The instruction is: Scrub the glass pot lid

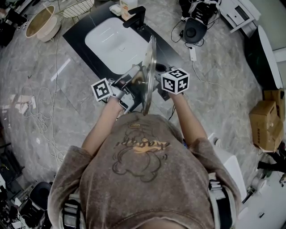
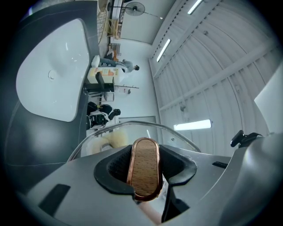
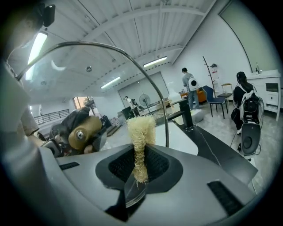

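Observation:
A glass pot lid (image 1: 151, 67) stands on edge above the sink, held between both grippers. My left gripper (image 2: 143, 174) is shut on the lid's wooden, copper-rimmed knob (image 2: 143, 167), and the lid's rim (image 2: 177, 132) arcs beyond it. My right gripper (image 3: 140, 170) is shut on a pale fibre scrubber (image 3: 140, 132), whose tip is beside the lid's underside (image 3: 88, 66); I cannot tell whether it touches the glass. The knob (image 3: 82, 131) shows through the glass there. In the left gripper view the scrubber (image 2: 112, 139) shows blurred behind the glass. From the head view, the left gripper (image 1: 129, 85) and right gripper (image 1: 161, 84) flank the lid.
A white sink basin (image 1: 111, 42) is set in a black counter (image 1: 78, 38) with a black faucet (image 1: 134, 17) at its far side. A bowl (image 1: 42, 22) and wire basket (image 1: 76, 6) stand at the back left. Cables (image 1: 35, 112) lie on the floor, and cardboard boxes (image 1: 266, 123) at the right.

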